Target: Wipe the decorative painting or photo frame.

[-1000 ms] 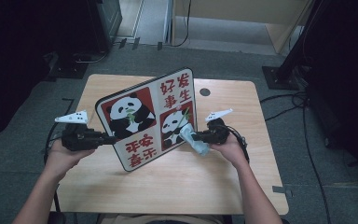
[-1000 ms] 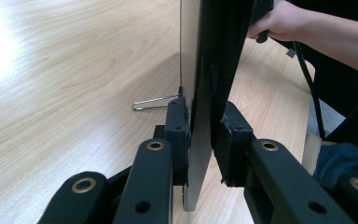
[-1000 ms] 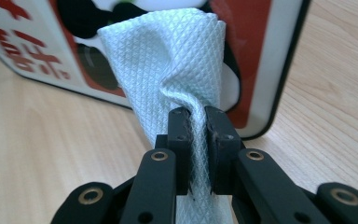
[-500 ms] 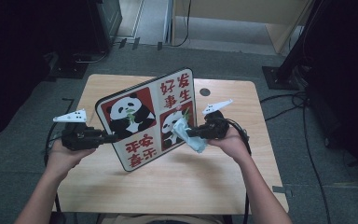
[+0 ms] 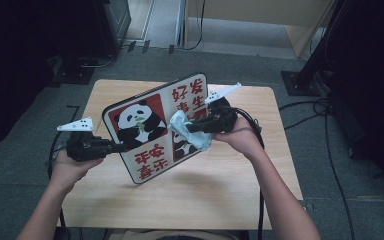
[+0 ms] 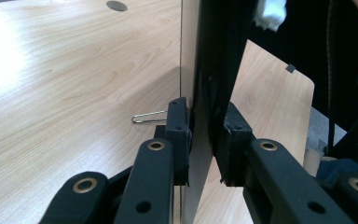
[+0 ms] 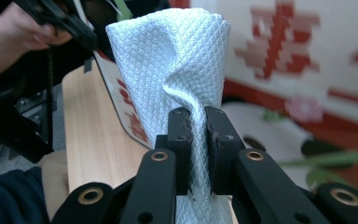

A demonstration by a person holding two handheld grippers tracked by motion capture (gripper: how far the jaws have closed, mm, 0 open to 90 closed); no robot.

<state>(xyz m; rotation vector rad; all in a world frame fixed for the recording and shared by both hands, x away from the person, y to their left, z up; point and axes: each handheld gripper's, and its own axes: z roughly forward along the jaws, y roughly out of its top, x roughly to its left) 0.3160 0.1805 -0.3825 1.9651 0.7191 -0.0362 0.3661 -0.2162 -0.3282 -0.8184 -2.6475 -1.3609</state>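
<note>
A board (image 5: pixel 145 135) printed with pandas and red characters is held tilted above the wooden table (image 5: pixel 230 185). My left gripper (image 5: pixel 117 146) is shut on its left edge; in the left gripper view the jaws (image 6: pixel 205 126) pinch the board (image 6: pixel 219 42) edge-on and have just been closing tighter on it. My right gripper (image 5: pixel 190 127) is shut on a pale blue-white cloth (image 5: pixel 200 142), which rests against the board's printed face near its middle. In the right gripper view the quilted cloth (image 7: pixel 177 56) stands up between the jaws (image 7: pixel 197 121), in front of the board (image 7: pixel 307 60).
A thin wire clip (image 6: pixel 149 116) lies on the tabletop (image 6: pixel 74 70) under the board, and a round grommet (image 6: pixel 116 5) sits farther off. Cables trail from both grippers. Dark equipment and stands surround the table on the grey floor.
My right gripper has risen with the cloth, sliding up and left over the board's face from the lower-right panda toward the middle. The left hand and the board have stayed put.
</note>
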